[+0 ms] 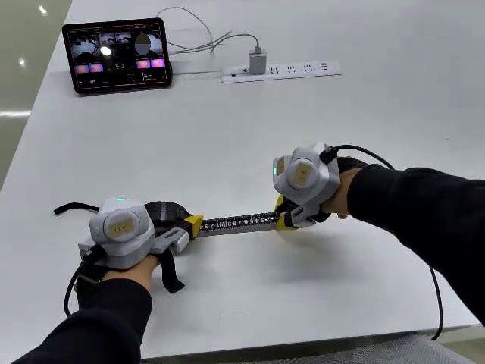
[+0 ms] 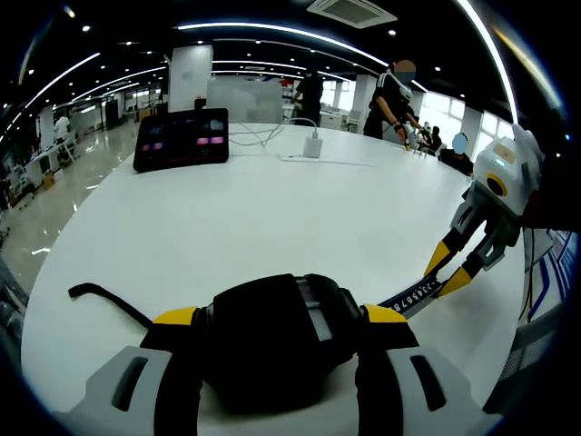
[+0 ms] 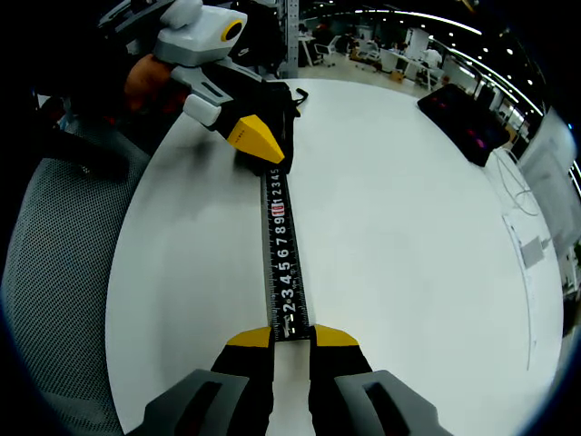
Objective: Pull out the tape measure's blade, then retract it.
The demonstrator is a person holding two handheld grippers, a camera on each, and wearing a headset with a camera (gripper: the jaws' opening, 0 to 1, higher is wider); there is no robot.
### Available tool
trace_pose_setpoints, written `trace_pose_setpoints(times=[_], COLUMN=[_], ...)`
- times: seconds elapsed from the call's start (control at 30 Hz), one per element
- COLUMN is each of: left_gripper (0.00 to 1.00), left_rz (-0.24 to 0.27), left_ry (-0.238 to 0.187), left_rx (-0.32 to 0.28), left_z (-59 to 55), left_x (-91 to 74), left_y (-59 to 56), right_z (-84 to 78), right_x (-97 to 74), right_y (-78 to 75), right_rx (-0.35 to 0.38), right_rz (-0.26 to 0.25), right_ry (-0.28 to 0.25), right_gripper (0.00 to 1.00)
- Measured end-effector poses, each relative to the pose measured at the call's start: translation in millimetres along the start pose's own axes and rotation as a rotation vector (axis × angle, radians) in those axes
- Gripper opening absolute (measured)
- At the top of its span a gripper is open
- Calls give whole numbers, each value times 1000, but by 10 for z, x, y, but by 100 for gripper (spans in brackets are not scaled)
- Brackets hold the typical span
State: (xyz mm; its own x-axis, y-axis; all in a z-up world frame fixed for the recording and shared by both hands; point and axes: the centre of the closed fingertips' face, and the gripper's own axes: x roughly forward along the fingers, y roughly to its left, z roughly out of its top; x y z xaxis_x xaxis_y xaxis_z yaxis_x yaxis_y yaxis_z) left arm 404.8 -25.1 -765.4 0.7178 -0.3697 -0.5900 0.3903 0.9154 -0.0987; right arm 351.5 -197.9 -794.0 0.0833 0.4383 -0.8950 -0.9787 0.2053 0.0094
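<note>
Near the front edge of the white desk [image 1: 227,136], we clamp the rounded black tape measure case [image 2: 272,341] in the left gripper [image 2: 281,315] as anchor. The right gripper [image 3: 292,338] pinches the tip of the dark numbered blade [image 3: 283,263], so it lies taut.

head: above, facing down-forward | gripper views: low, close, facing each other; all share blade [image 1: 239,223]

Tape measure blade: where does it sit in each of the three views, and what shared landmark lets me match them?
Head view: blade low centre, stretched between the left hand-held gripper and the right hand-held gripper.
Left gripper view: blade lower right, leaving the tape measure case.
Right gripper view: blade up the middle, from the jaws to the tape measure case.
Shared landmark: the tablet.
</note>
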Motion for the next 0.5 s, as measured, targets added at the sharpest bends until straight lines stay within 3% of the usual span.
trace_pose_setpoints(times=[0.5], left_gripper=[64], left_rz=[1], left_ry=[2], left_rx=[-3], left_z=[0], left_x=[-4], left_y=[8], right_z=[37], right_x=[18], right_y=[5], right_rx=[7], right_rz=[3], right_ry=[-7], right_gripper=[10])
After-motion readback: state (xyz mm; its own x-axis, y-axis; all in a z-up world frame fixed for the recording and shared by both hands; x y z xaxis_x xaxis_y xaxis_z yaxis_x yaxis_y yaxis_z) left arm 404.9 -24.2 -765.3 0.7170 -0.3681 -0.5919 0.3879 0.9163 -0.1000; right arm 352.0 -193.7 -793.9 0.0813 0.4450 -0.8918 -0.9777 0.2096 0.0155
